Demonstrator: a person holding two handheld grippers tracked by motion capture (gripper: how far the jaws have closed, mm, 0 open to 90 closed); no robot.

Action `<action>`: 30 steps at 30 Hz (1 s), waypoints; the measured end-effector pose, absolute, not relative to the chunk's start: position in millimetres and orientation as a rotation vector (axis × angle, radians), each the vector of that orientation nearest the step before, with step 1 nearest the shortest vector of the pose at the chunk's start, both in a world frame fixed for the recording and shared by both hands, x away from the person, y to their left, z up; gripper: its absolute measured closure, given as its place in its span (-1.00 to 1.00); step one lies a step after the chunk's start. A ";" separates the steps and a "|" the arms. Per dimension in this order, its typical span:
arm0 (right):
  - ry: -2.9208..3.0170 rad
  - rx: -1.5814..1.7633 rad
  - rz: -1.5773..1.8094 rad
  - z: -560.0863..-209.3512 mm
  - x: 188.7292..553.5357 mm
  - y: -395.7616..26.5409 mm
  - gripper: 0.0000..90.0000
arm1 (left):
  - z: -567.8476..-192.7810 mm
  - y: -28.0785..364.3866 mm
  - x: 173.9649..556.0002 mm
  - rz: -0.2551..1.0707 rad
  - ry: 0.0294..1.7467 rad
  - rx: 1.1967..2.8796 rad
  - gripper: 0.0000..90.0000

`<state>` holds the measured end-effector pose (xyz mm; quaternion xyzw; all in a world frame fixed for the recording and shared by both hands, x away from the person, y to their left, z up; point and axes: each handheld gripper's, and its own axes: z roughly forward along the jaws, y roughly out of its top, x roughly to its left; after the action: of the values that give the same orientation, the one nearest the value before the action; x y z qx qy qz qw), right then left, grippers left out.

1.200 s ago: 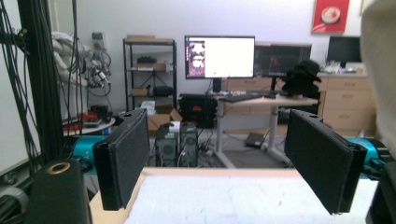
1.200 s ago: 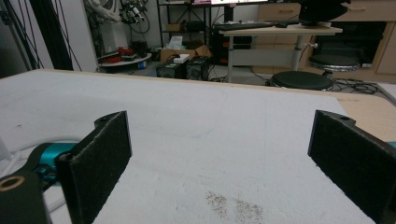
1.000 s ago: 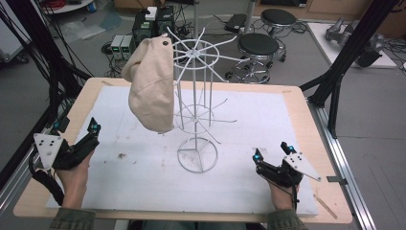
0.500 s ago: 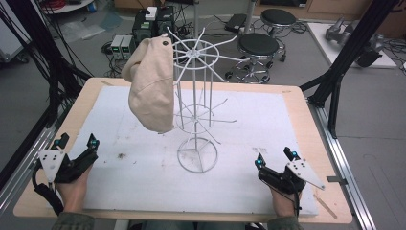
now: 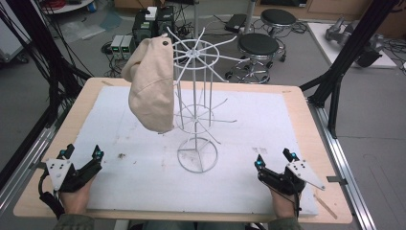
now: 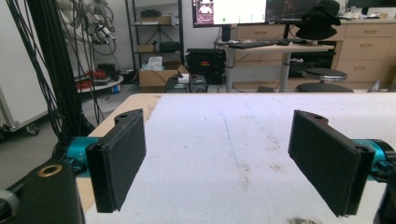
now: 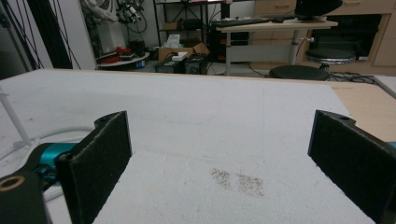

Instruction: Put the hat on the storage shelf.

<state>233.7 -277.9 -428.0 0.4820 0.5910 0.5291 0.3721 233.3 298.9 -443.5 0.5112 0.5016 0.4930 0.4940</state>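
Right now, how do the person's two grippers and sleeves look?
The left gripper and the right gripper are both black, each with a light grey three-cornered plate on top and teal tips. In the gripper views, the jaws are flat black rectangular pads on teal mounts. A black cable trails from the left gripper. The sleeves look olive green.

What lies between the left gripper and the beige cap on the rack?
In the high view, only bare white mat separates the left gripper from the beige cap hanging on the wire rack.
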 end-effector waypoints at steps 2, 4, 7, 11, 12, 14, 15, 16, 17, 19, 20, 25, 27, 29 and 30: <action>1.517 1.239 1.354 -428.2 233.8 -278.2 -0.89 | -443.6 299.4 233.5 1.196 1.218 1.231 -0.57; 1.518 1.246 1.356 -428.6 233.9 -278.3 -0.89 | -443.5 300.1 233.4 1.194 1.221 1.223 -0.57; 1.519 1.253 1.354 -429.4 234.4 -278.7 -0.89 | -443.6 301.4 233.0 1.184 1.223 1.216 -0.57; 1.517 1.254 1.359 -429.5 234.8 -278.6 -0.89 | -443.1 302.2 231.9 1.186 1.218 1.203 -0.57; 1.515 1.254 1.359 -429.5 235.2 -278.4 -0.89 | -443.0 302.3 231.7 1.185 1.218 1.200 -0.57; 1.517 1.252 1.363 -429.7 235.6 -278.4 -0.89 | -442.9 302.5 231.5 1.186 1.218 1.199 -0.57; 1.519 1.253 1.360 -429.7 235.8 -278.5 -0.89 | -442.9 302.4 231.7 1.187 1.215 1.197 -0.57; 1.520 1.255 1.357 -429.8 235.9 -278.6 -0.89 | -442.9 302.4 231.7 1.187 1.214 1.197 -0.57; 1.523 1.259 1.359 -429.9 235.8 -278.5 -0.89 | -442.8 302.4 231.6 1.188 1.213 1.195 -0.56; 1.523 1.254 1.359 -430.0 236.3 -279.0 -0.89 | -442.7 302.6 231.5 1.185 1.215 1.194 -0.56; 1.522 1.256 1.361 -429.9 236.2 -279.1 -0.89 | -442.7 302.7 231.5 1.183 1.215 1.193 -0.56; 1.521 1.262 1.362 -429.9 236.4 -279.6 -0.89 | -442.8 304.4 231.7 1.170 1.227 1.180 -0.56; 1.523 1.262 1.361 -430.0 236.4 -279.8 -0.89 | -442.8 306.0 231.3 1.162 1.236 1.174 -0.56; 1.521 1.264 1.361 -430.1 236.5 -279.8 -0.89 | -442.6 307.4 230.9 1.159 1.241 1.157 -0.56; 1.521 1.264 1.362 -430.1 236.5 -279.8 -0.89 | -442.7 308.1 230.8 1.158 1.242 1.152 -0.55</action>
<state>236.5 -279.8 -430.1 0.4908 0.5906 0.5287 0.3616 230.8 308.1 -442.7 0.4802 0.5175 0.4828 0.5181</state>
